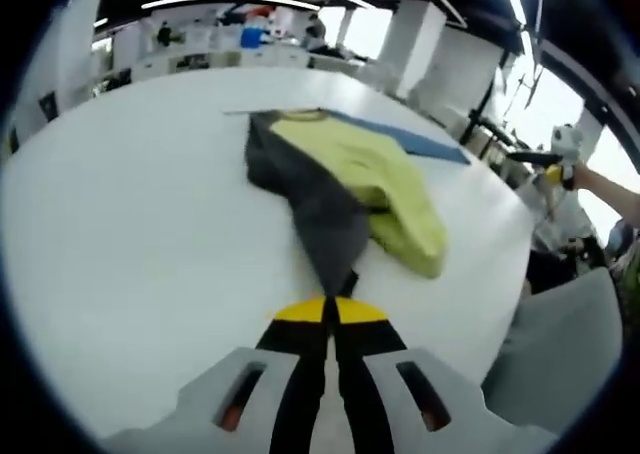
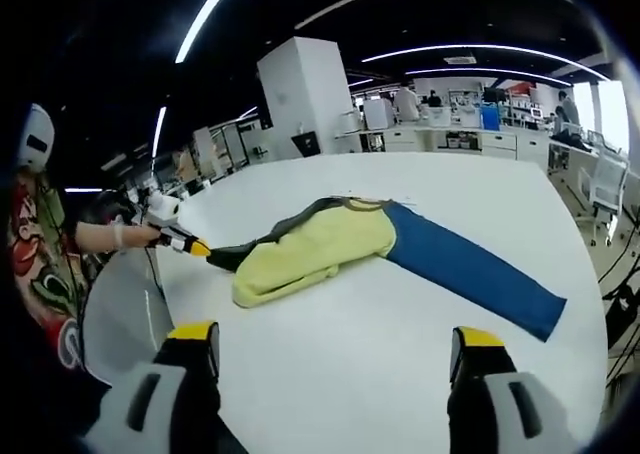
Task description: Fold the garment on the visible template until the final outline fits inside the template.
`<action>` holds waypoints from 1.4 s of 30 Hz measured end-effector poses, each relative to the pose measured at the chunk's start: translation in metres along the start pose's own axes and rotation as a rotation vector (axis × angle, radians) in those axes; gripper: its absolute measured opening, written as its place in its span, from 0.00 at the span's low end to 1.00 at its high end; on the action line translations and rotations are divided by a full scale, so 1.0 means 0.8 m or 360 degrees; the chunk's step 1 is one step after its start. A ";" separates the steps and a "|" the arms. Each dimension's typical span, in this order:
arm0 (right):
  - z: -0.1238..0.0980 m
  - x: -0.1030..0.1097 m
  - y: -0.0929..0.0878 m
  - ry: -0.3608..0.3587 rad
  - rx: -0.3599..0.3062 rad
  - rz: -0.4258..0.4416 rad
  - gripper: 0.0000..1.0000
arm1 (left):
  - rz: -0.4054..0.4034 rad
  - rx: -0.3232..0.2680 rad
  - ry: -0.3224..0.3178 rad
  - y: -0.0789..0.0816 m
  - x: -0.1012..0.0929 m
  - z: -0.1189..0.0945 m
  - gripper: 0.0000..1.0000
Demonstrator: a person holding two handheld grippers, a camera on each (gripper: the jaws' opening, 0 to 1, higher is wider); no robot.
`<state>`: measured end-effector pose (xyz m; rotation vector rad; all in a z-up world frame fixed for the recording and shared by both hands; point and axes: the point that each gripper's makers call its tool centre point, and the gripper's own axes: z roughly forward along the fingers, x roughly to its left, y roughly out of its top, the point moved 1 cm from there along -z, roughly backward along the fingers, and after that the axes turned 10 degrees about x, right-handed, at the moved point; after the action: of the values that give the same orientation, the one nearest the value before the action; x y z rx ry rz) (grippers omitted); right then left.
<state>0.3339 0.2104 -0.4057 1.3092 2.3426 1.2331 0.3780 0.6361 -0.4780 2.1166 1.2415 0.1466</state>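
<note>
While clamped together on a dark grey corner of the garment [image 1: 330, 189], held it lifted off the white table [image 1: 130, 234]: that was the left gripper [image 1: 330, 309], seen again from the right gripper view at the table edge nearest the person, yellow tips pinching the same dark corner. Stood well apart and empty, above bare tabletop on the near side of the garment: the right gripper [image 2: 335, 342].

Lay near the middle of the table, bunched, yellow-green fabric over dark grey, partly covering one end of the blue template [image 2: 470, 269]. Ran out from under the garment toward the far side from the person, that blue strip, most of it uncovered.

Judged the step in hand as drawing the pinched corner across to make a fold. To do it well: keep the grip firm, carry the corner low and straight over the garment toward the template, avoid dragging the whole heap along, lay the fold flat with edges inside the blue outline, and bring the free gripper in to pin the far part.

Counted: one garment, one template, one table, two grippers.
</note>
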 end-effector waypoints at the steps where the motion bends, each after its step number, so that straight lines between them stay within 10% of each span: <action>1: -0.002 0.007 0.001 0.0001 -0.0009 -0.0002 0.96 | 0.0017 0.0004 0.0013 0.003 0.008 -0.007 0.00; 23: -0.016 0.120 -0.010 -0.0116 0.0051 0.0032 0.96 | 0.0086 -0.0080 0.0055 0.032 0.145 -0.081 0.00; 42: 0.017 0.172 0.014 -0.0129 0.0108 -0.0005 0.96 | 0.0071 0.0022 0.0056 0.044 0.253 -0.092 0.00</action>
<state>0.2664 0.3277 -0.3763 1.3496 2.3474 1.0876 0.4829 0.8247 -0.4468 2.1629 1.2190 0.1960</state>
